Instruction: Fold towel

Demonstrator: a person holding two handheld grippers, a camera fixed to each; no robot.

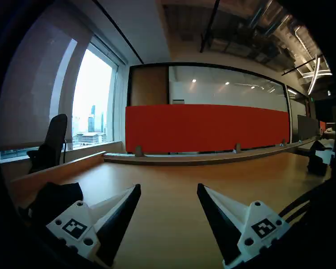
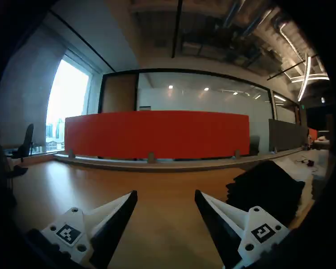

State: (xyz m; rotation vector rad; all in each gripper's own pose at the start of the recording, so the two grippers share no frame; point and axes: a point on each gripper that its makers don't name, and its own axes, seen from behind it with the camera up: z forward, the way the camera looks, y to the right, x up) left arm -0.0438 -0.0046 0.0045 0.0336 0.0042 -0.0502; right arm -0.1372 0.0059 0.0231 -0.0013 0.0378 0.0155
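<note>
One broad wooden desk runs up to a red divider. On it sits a stack of dark towels (already folded, it seems), just to the right of the right gripper. A dark bundle, possibly cloth, lies beside the left gripper. Both grippers have their fingers spread wide and hold nothing. Towel cloth should be soft, light and floppy, so pinch the hem at two corners, one per gripper.

Wooden desk, red partition, office chair, window
</note>
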